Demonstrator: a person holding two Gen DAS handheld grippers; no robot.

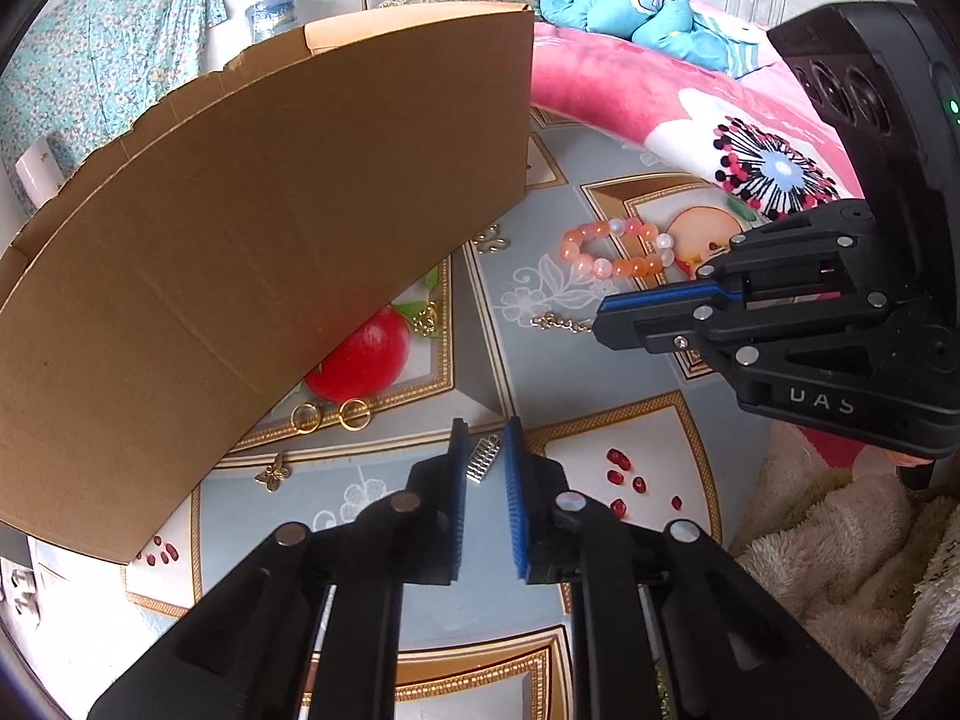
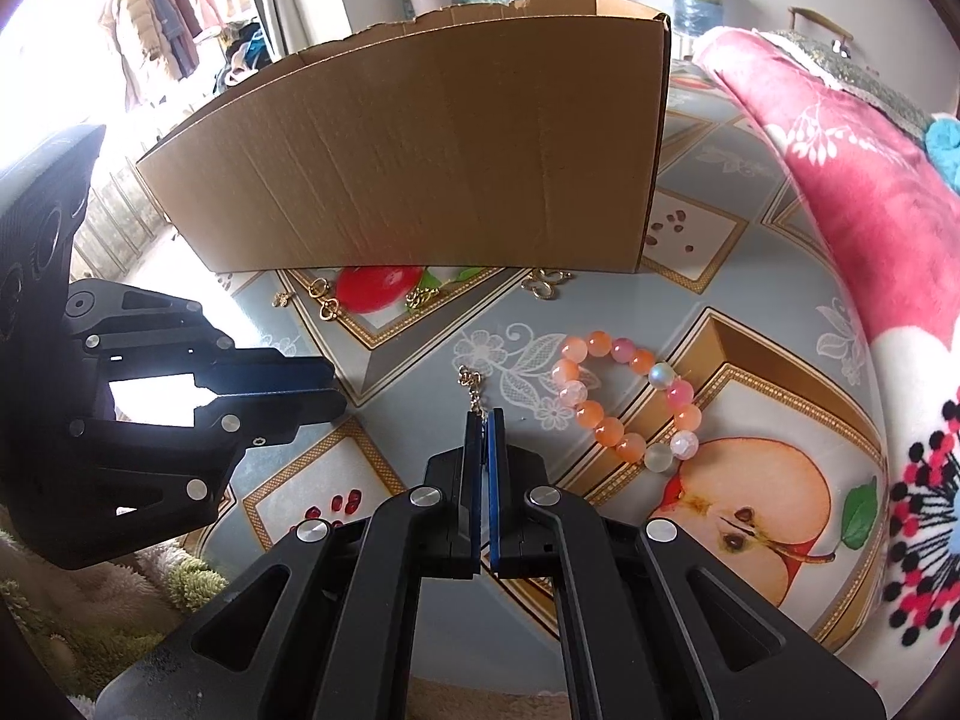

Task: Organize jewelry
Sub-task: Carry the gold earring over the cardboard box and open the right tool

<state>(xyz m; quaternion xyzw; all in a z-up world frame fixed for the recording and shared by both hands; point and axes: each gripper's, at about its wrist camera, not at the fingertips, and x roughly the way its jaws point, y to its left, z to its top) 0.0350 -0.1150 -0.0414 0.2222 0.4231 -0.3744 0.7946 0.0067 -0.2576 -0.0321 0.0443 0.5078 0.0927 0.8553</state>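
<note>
My left gripper (image 1: 486,429) points down at the table, its blue pads set against the two sides of a small silver comb-shaped charm (image 1: 483,459). Seen from the side in the right wrist view, the left gripper (image 2: 339,387) looks shut. My right gripper (image 2: 483,417) is shut on one end of a thin gold chain (image 2: 471,387), and the rest of the chain trails over the tablecloth. The left wrist view has the right gripper (image 1: 600,318) with the gold chain (image 1: 558,322) sticking out of its tip. An orange and white bead bracelet (image 2: 624,402) lies just right of it.
A tall cardboard box (image 1: 270,240) stands behind the jewelry. Along its foot lie two gold hoops (image 1: 306,418), a gold butterfly charm (image 1: 273,474), a small gold piece (image 1: 426,321) and a looped clasp (image 1: 491,240). A pink blanket (image 2: 840,210) borders the table's right side.
</note>
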